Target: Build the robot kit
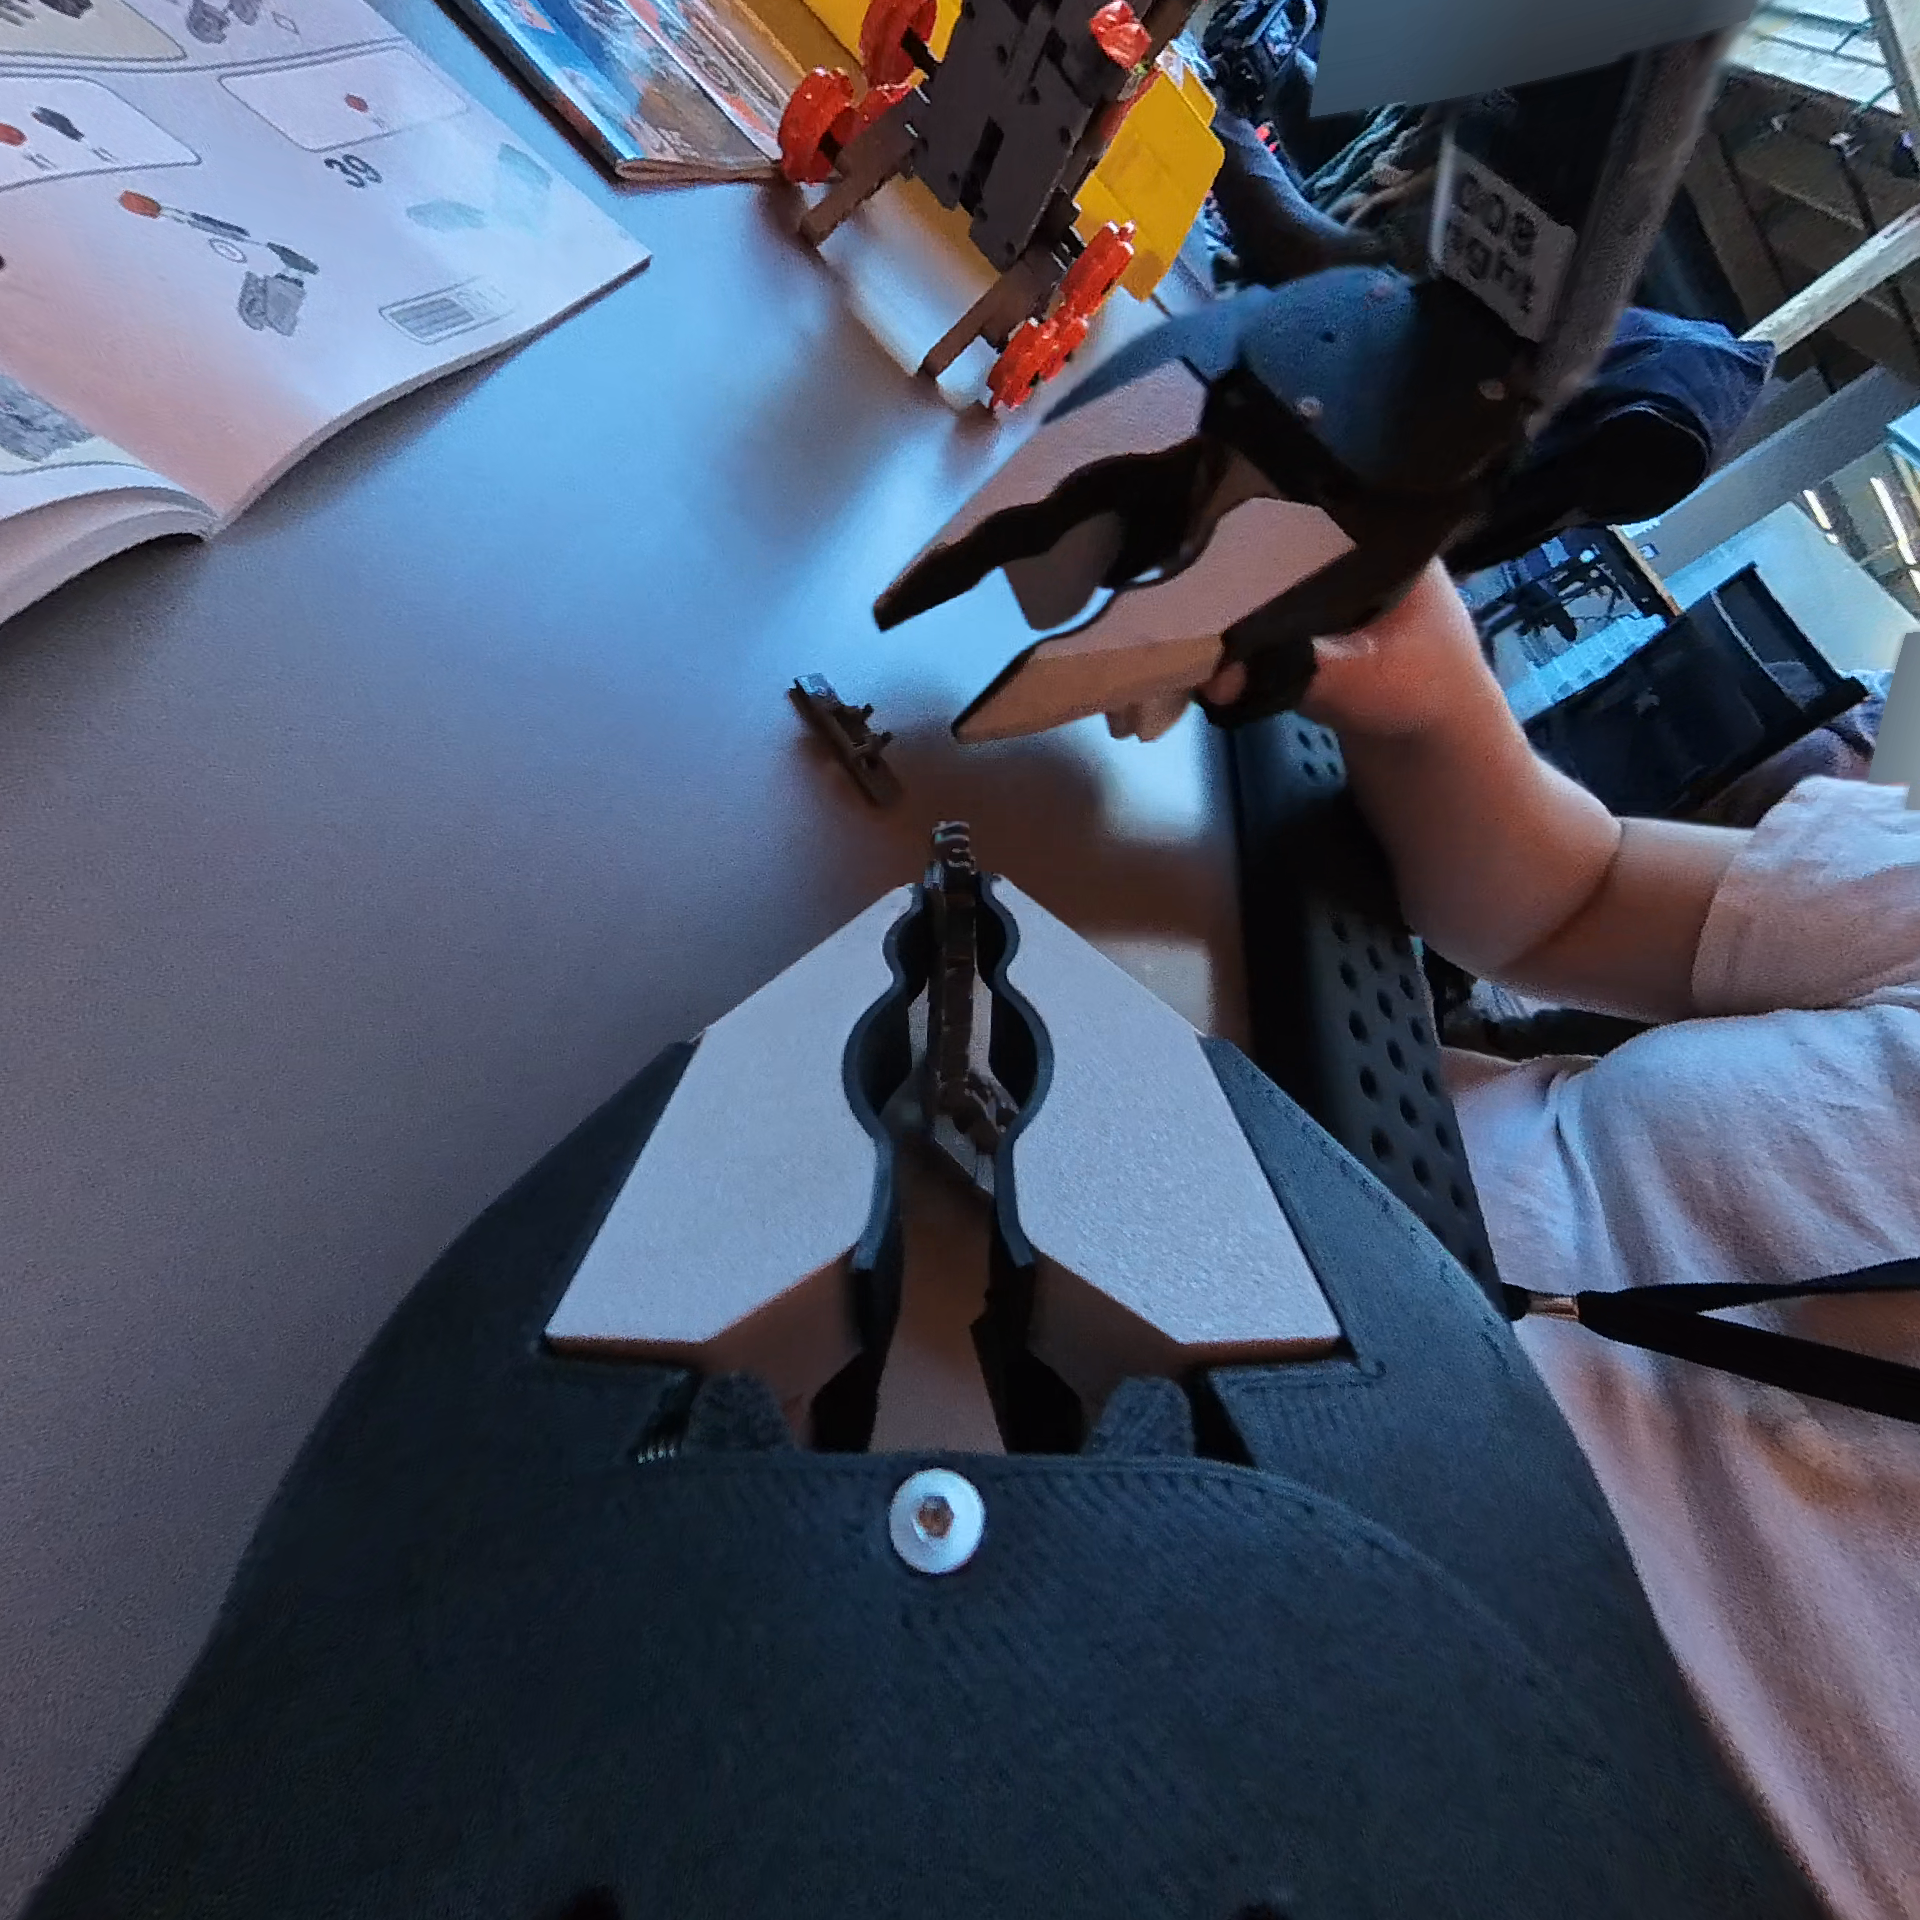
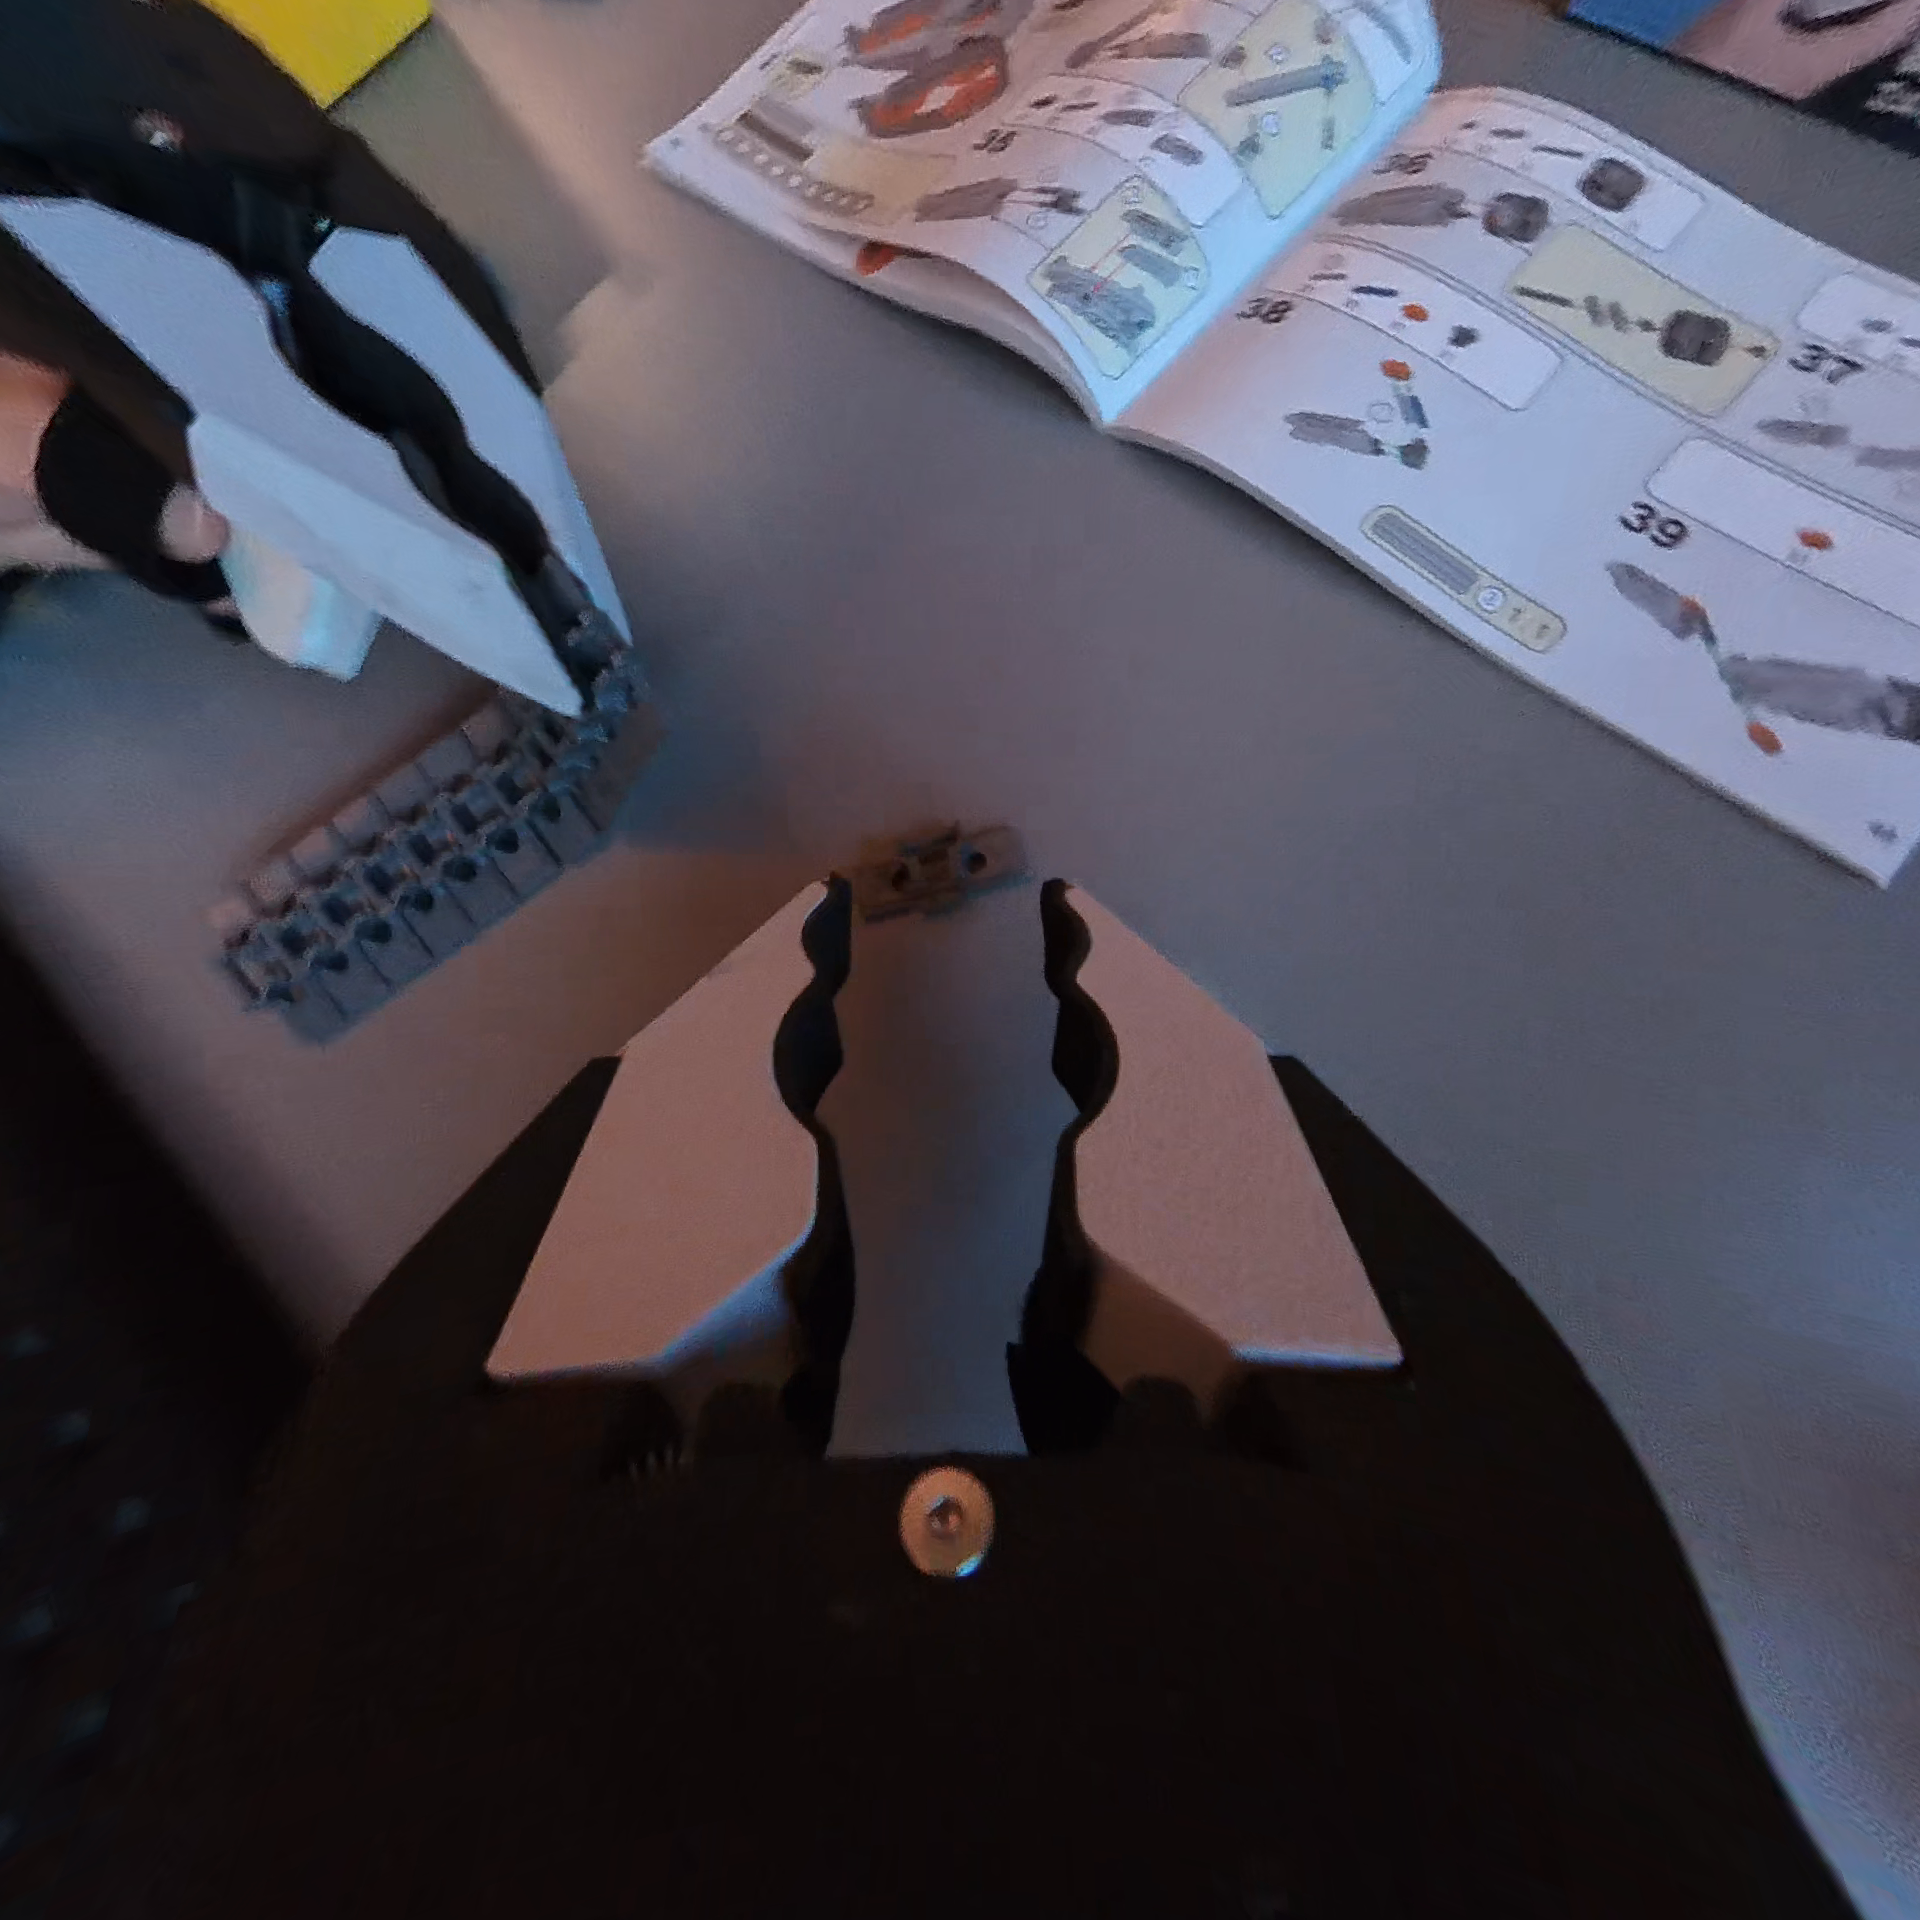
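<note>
- Gripping one end of a grey tread strip (image 2: 436,862), the left gripper (image 1: 951,894) has its fingers clamped together on it; the rest of the strip lies on the grey table (image 1: 416,779).
- Hovering with its fingers apart, the right gripper (image 2: 945,894) holds nothing; 1 small grey link piece (image 2: 930,868) lies at its tips, at 12 o'clock.
- Lying open at 2 o'clock in the right wrist view is an instruction booklet (image 2: 1455,364).
- Standing at 12 o'clock in the left wrist view is a black-and-orange model (image 1: 987,135).

My left gripper (image 1: 951,904) showed black printed housing, white wavy-edged fingers, silver screw (image 1: 936,1522) at 6 o'clock; pale short sleeve (image 1: 1808,894) worn.
</note>
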